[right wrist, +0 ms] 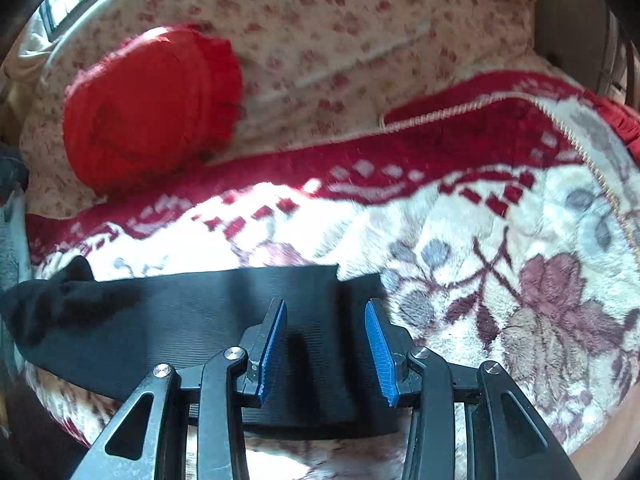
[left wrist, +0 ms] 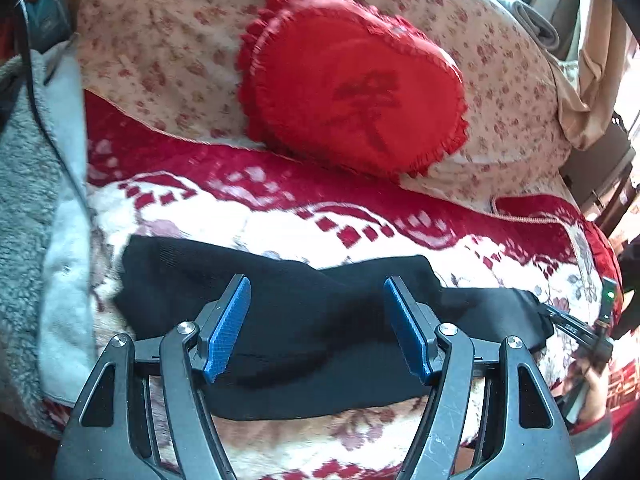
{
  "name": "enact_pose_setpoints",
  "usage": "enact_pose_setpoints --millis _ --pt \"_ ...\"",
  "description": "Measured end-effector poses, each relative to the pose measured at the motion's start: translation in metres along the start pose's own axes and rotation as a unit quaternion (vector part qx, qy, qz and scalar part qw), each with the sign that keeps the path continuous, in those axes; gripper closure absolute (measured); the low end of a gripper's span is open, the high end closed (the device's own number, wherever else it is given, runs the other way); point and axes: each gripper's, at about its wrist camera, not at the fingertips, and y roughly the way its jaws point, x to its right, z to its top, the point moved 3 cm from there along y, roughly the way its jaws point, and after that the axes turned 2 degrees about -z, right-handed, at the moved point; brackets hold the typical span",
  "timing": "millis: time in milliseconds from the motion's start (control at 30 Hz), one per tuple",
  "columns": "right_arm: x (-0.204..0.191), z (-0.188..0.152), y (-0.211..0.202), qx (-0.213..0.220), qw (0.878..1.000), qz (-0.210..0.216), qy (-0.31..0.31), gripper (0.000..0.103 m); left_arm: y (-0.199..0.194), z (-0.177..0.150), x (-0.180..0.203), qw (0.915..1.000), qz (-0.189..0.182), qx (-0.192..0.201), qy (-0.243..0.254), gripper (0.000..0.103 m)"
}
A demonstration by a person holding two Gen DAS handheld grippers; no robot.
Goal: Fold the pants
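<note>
Bed surface: plush blanket [left wrist: 304, 220], deep pile, cream ground with dark red diamond border and mauve-grey flower motifs; a twisted cord trims its edge at the far right. Behind it, a thinner cream quilt [left wrist: 168, 52] printed with small red flowers, softly mounded. At the left edge, a grey fleecy garment [left wrist: 24, 184] with a smooth pale facing.

Cushion [left wrist: 352, 80]: red, oval, ruffled rim, a dark character across its face; leans on the quilt, lower edge meeting the blanket.

Pants [right wrist: 192, 320]: black, finely ribbed knit, matte. Lying on the blanket, near its front edge, folded into a long flat band. Long axis runs left to right across both views; the right end is cut square, the left end is rumpled and thicker.

Left gripper [left wrist: 316, 320]: black arms, blue ridged pads, jaws wide apart over the middle of the pants, nothing clamped.

Right gripper [right wrist: 326, 344]: same build, jaws partly apart above the square right end of the pants, pads clear of the fabric.
</note>
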Motion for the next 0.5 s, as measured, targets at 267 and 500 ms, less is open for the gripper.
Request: enact_pose_setpoints --millis 267,500 --pt "0.009 -0.013 0.025 -0.019 0.996 0.077 0.048 0.096 0.009 -0.004 0.014 0.9997 0.0 -0.016 0.018 0.035" --pt "0.022 -0.013 -0.032 0.044 0.998 0.028 0.034 0.097 0.011 -0.005 0.01 0.9999 -0.003 -0.015 0.005 0.035"
